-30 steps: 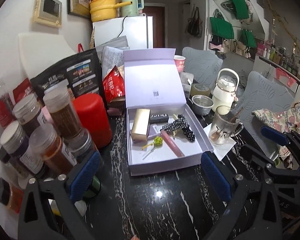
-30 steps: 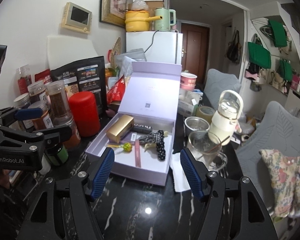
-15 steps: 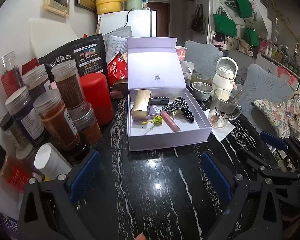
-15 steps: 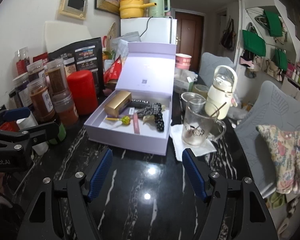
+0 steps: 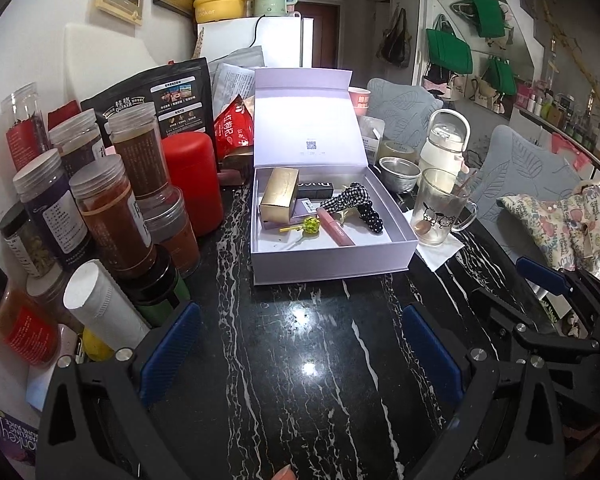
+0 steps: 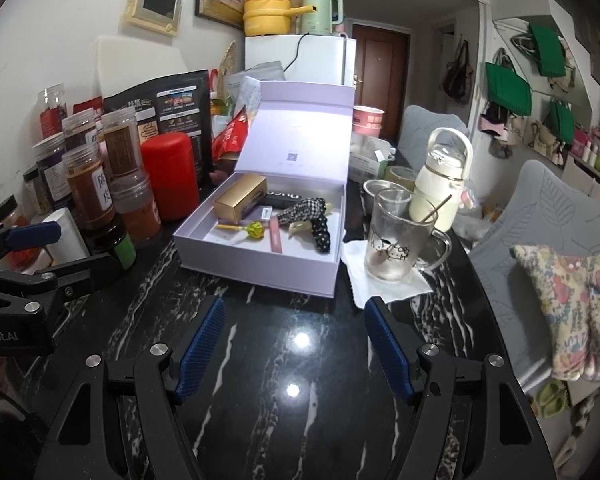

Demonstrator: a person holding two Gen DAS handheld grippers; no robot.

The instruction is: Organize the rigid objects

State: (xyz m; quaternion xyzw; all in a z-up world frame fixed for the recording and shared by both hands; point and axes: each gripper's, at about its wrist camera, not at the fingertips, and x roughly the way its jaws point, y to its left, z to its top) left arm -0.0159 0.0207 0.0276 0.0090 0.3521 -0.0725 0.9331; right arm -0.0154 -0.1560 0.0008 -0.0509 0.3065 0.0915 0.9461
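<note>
An open lilac box [image 5: 332,258] [image 6: 260,264] stands on the black marble table with its lid up. Inside lie a gold carton [image 5: 279,197] [image 6: 240,201], a black tube [image 5: 315,189], a pink tube [image 5: 335,232], a yellow-green lollipop [image 5: 310,225] [image 6: 255,230] and a black-and-white hair clip [image 5: 354,204] [image 6: 312,220]. My left gripper [image 5: 296,344] is open and empty, well short of the box. My right gripper [image 6: 294,340] is open and empty, also short of the box.
Several spice jars [image 5: 112,216] and a red canister [image 5: 190,182] crowd the table's left side. A glass mug [image 6: 396,240] on a napkin, a white bottle [image 6: 440,192] and a steel cup [image 5: 396,172] stand right of the box. Grey chairs [image 6: 540,208] are at right.
Both grippers have pulled back from the box and away from it, so it looks smaller and more table shows in front. Both stay open and empty.
</note>
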